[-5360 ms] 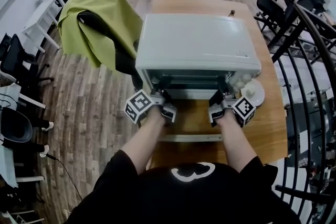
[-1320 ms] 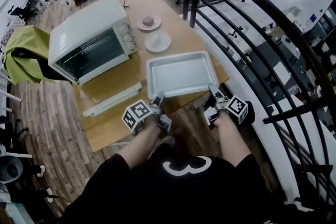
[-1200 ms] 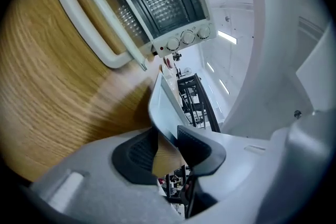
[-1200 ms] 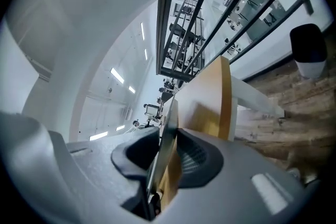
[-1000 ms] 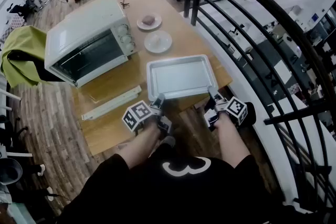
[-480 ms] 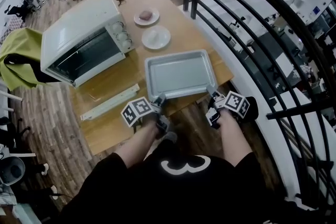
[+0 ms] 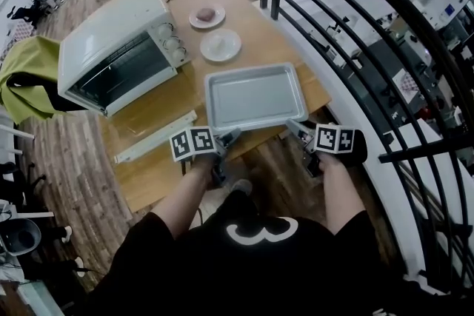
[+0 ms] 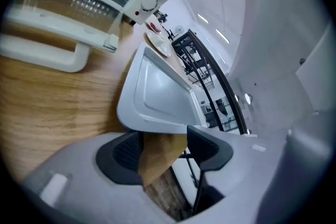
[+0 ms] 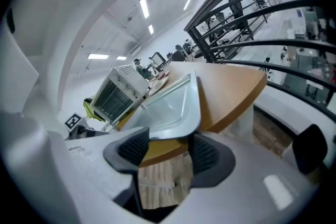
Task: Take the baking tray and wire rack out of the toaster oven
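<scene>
Left tool (image 8: 163, 147) and right tool (image 9: 167, 150), jaws just opened wide, straddle the shallow grey metal baking tray's (image 7: 255, 96) rim at the wooden counter's (image 7: 152, 174) near edge.

Grey baking tray (image 7: 255, 96), white toaster oven (image 7: 111, 29), tan table (image 7: 275, 37).

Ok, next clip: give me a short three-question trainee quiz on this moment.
1. True or false: the toaster oven has its door open.
2. The baking tray lies: A inside the oven; B on the table, at its near edge; C on top of the oven.
3. Is the left gripper or the right gripper clamped on the tray?
Key: 1 true. 2 B. 3 Neither: both sets of jaws have just been opening and stand apart, the tray's rim at their tips, unpressed.
</scene>
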Available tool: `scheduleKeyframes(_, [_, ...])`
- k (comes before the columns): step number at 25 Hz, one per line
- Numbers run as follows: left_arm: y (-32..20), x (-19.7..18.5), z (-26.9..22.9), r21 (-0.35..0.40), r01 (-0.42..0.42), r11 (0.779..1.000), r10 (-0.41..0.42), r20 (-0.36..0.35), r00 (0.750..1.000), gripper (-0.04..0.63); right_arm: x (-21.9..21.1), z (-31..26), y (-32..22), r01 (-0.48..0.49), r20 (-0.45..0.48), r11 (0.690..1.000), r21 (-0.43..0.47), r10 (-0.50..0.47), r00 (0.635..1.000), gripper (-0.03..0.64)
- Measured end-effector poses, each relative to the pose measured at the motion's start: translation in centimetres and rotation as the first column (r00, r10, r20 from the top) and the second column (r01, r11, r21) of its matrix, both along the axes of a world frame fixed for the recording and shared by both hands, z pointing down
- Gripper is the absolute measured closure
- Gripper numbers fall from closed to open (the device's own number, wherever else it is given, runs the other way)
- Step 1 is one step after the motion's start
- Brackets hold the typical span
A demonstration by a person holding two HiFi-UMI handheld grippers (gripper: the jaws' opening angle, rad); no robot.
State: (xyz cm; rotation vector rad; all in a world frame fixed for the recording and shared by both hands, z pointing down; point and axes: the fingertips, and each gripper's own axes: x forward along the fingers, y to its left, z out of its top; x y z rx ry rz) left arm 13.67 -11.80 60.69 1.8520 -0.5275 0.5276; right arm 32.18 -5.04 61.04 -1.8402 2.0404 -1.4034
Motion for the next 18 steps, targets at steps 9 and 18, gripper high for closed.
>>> scheduleKeyframes(9, [2.4, -0.4, 0.5, 0.123, -0.234, 0.964, 0.215, 0.151, 0.965, 0.347, -0.8, 1.9, 2.2, 0.221, -0.293, 0.958, -0.182, -0.267, 0.918, 0.351])
scheduleKeyframes(18, [3.2, -2.5, -0.6, 0.237, -0.254, 0.938, 0.201, 0.227, 0.953, 0.347, -0.6, 1.1, 4.3, 0.181, -0.315, 0.966, -0.187, -0.234, 0.92, 0.353])
